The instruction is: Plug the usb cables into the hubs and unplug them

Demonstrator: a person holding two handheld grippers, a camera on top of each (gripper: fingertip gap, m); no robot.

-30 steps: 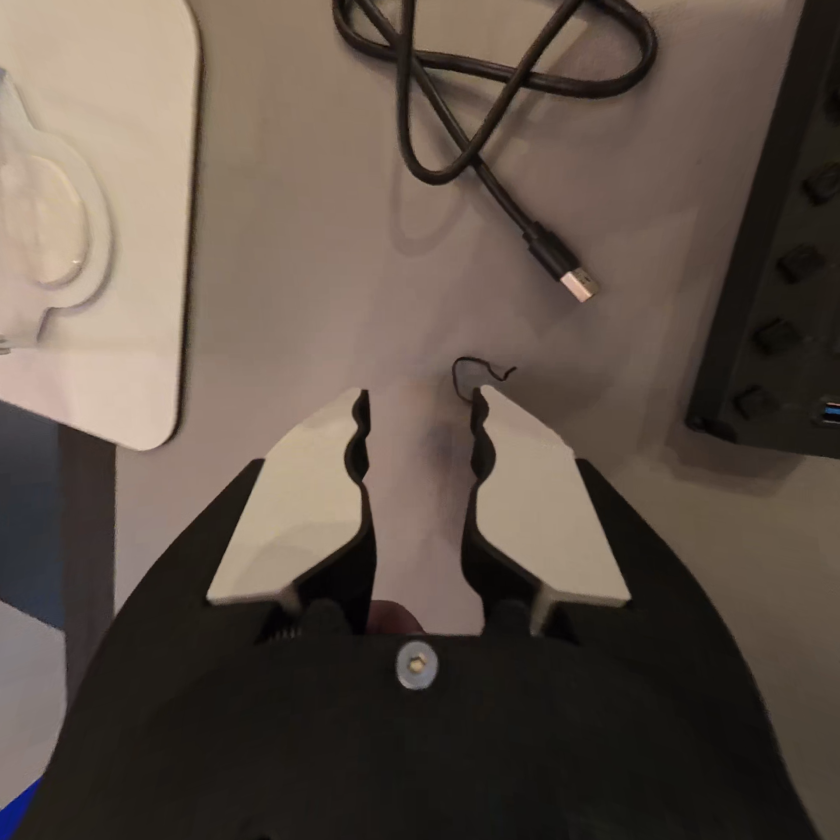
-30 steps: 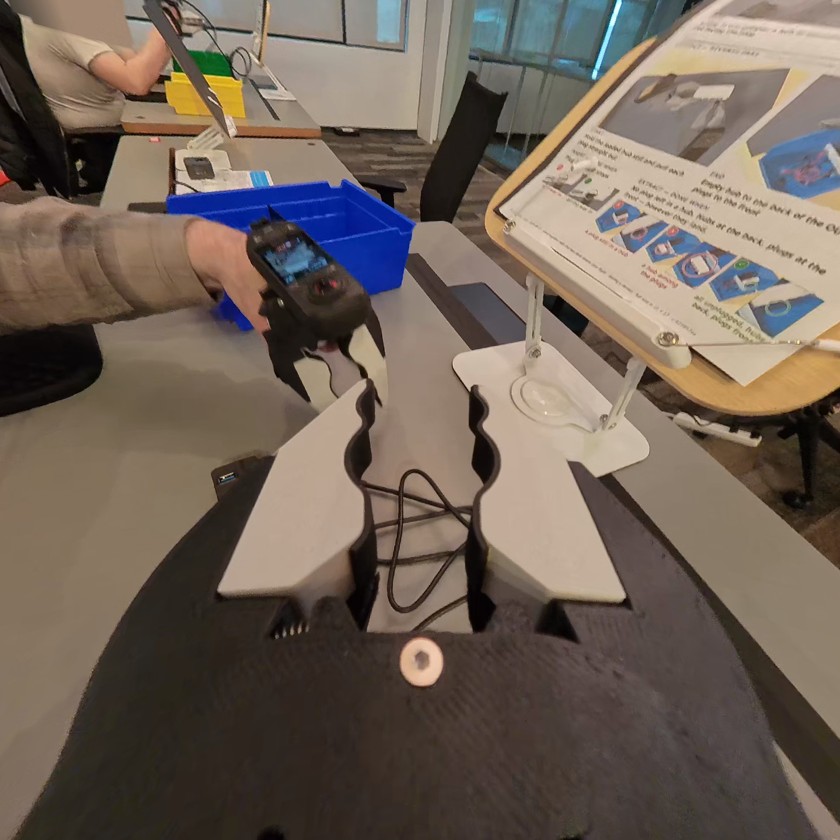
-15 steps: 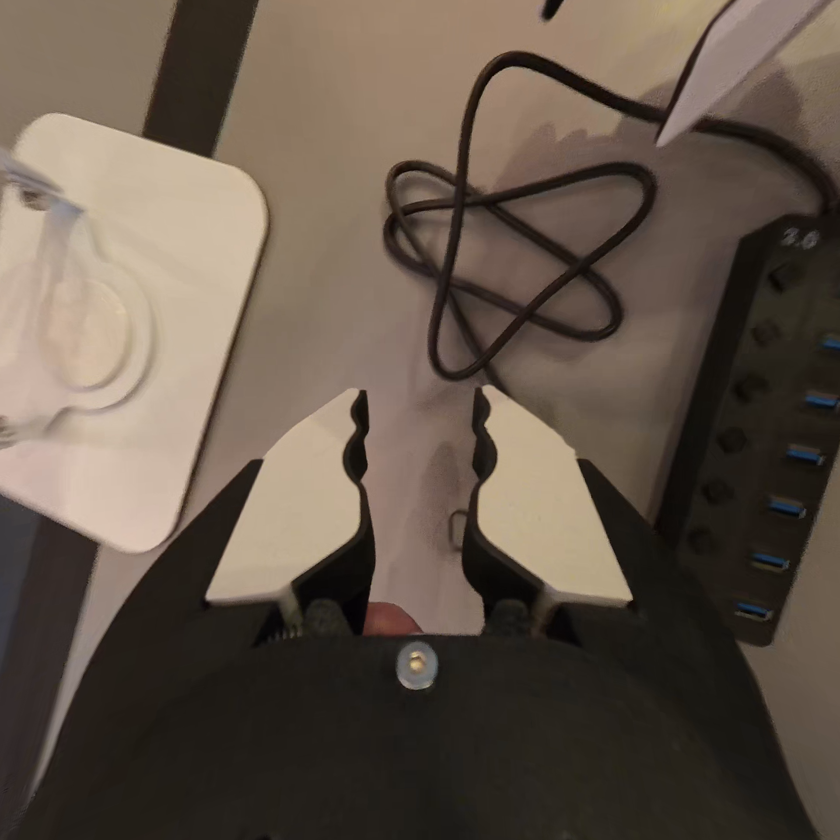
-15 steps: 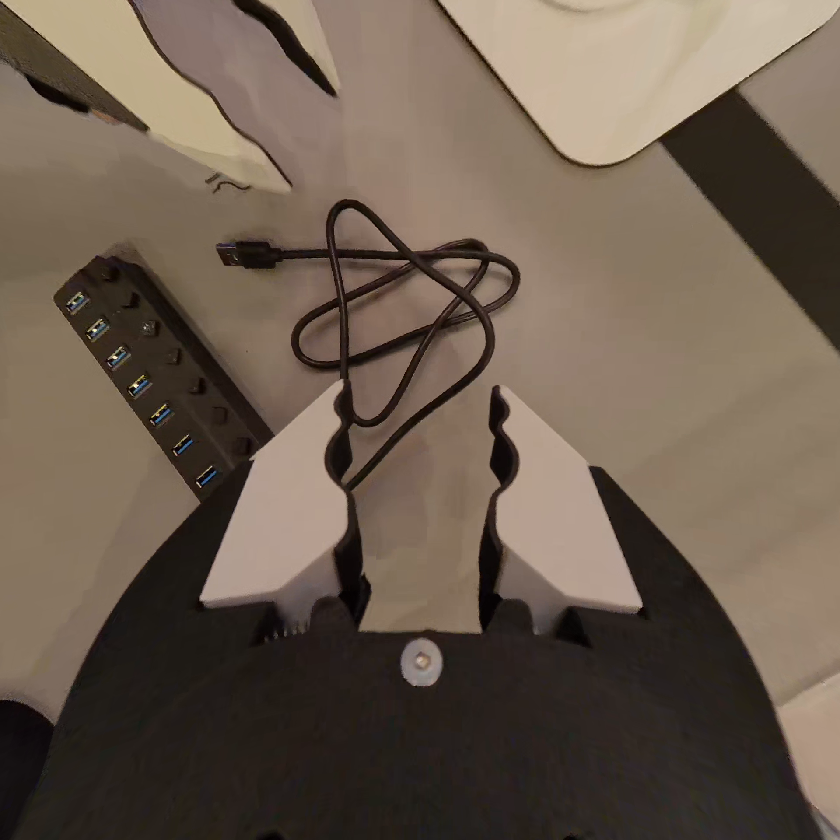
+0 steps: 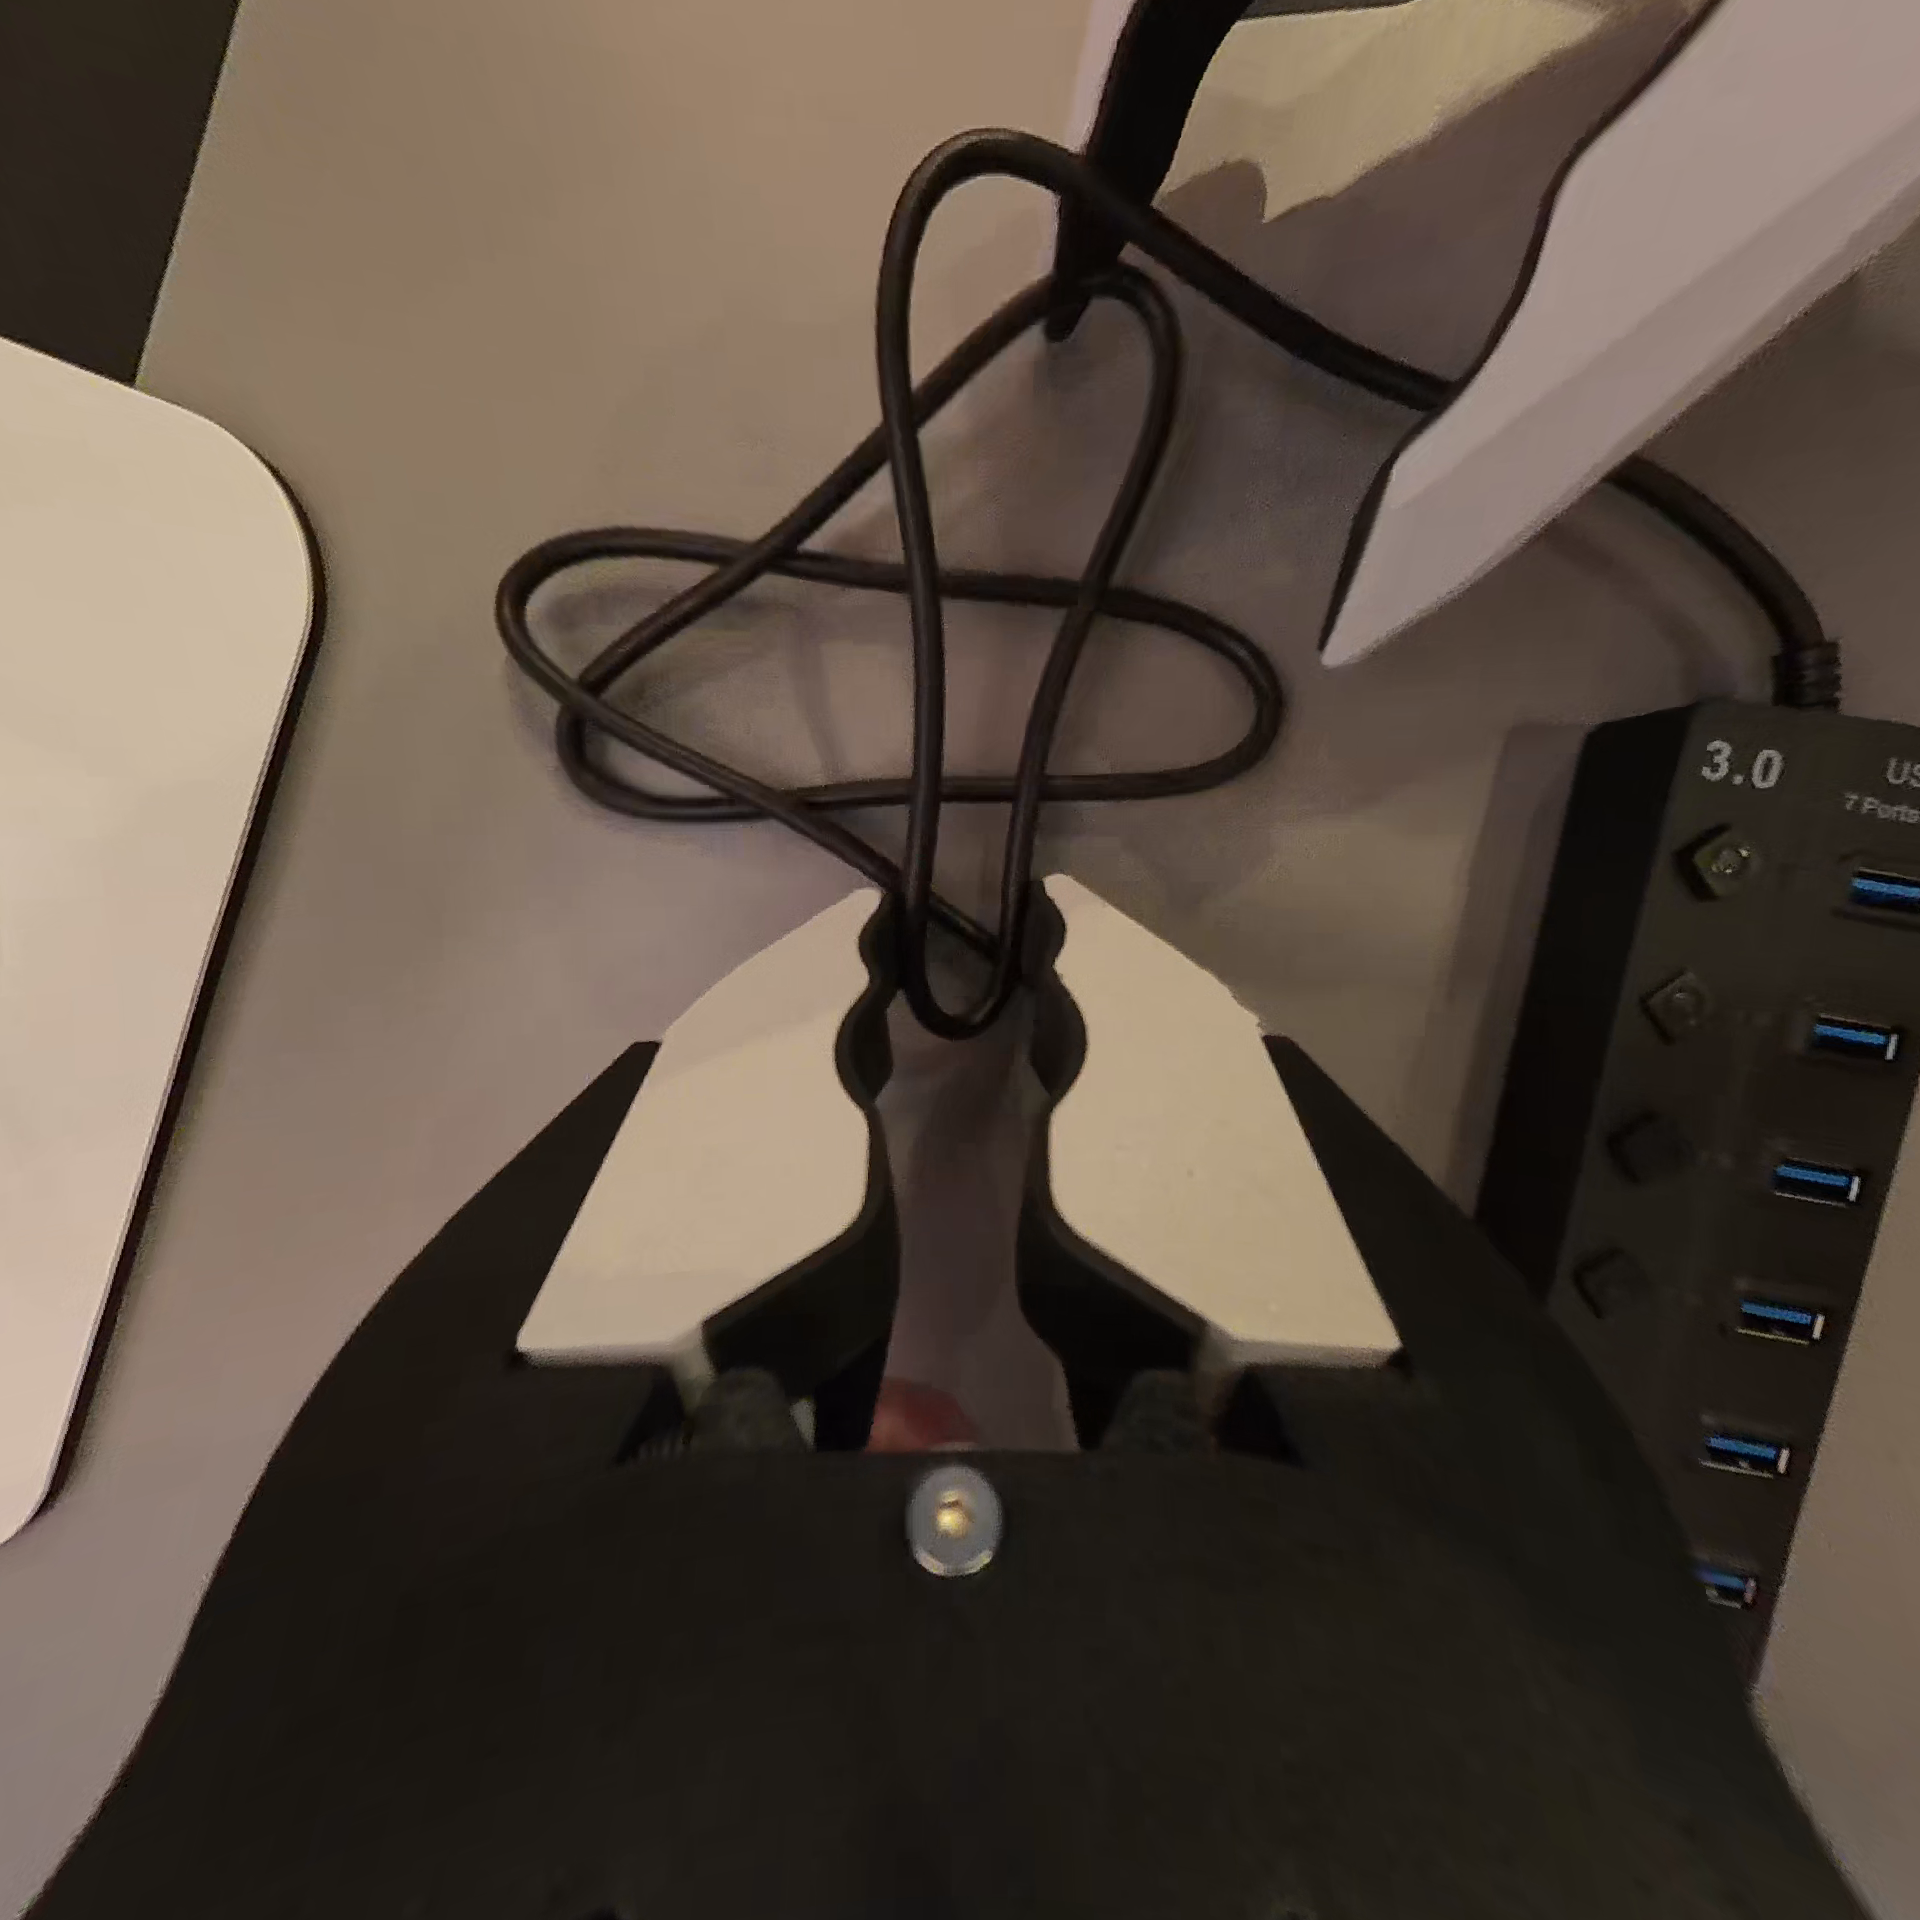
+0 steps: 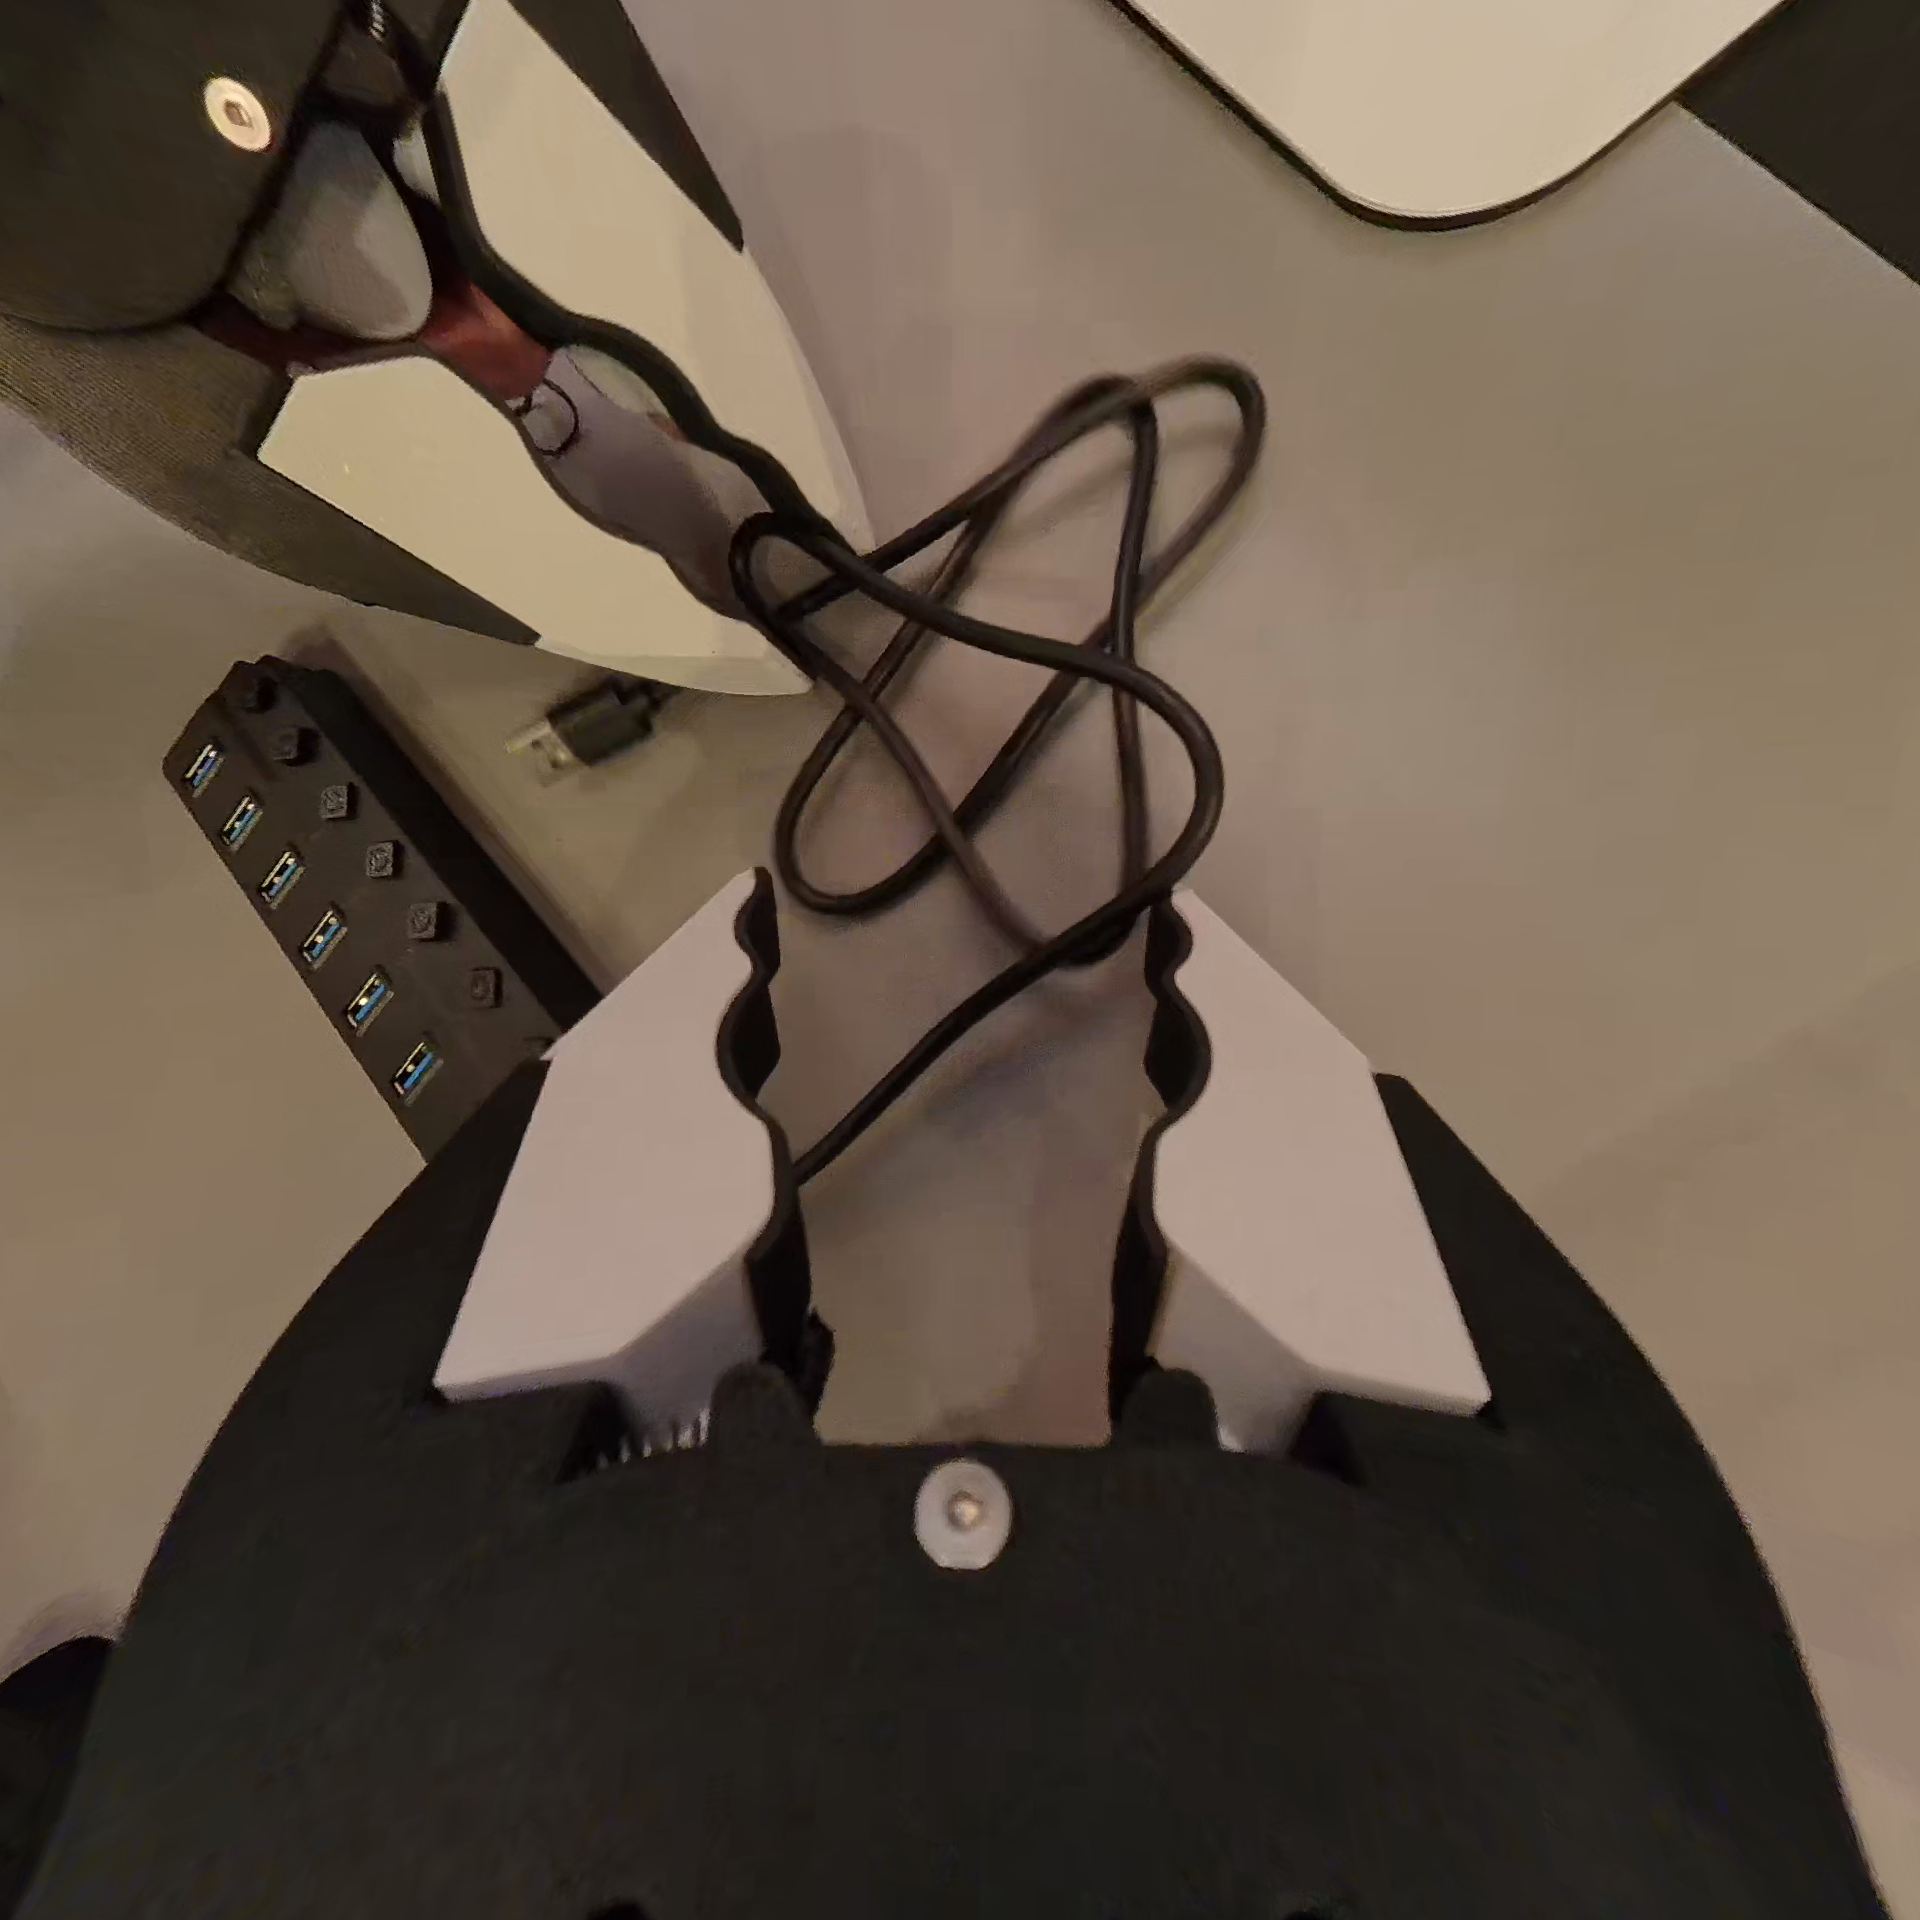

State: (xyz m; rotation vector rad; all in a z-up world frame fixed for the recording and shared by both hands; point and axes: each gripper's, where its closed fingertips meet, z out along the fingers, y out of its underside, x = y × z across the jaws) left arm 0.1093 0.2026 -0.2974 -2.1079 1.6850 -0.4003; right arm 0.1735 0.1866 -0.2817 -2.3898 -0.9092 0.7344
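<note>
A black USB cable lies in tangled loops on the grey table. My left gripper has its jaws drawn in on one loop of it, which sits pinched between the fingertips; this also shows in the right wrist view. The cable's plug lies free beside the black multi-port USB hub, which is at the right edge of the left wrist view. My right gripper is open over the far side of the tangle. A strand runs between its fingers and touches the right one.
The white base plate of a document stand lies left of the cable, and shows at the top of the right wrist view. The hub's own thick cable runs off behind it. A white finger of the right gripper hangs over the cable. The tips of one gripper are about 7 cm away from the tips of the other.
Both grippers have come down close over the cable from opposite sides. The left jaws have narrowed onto a loop. The right gripper has stayed open.
</note>
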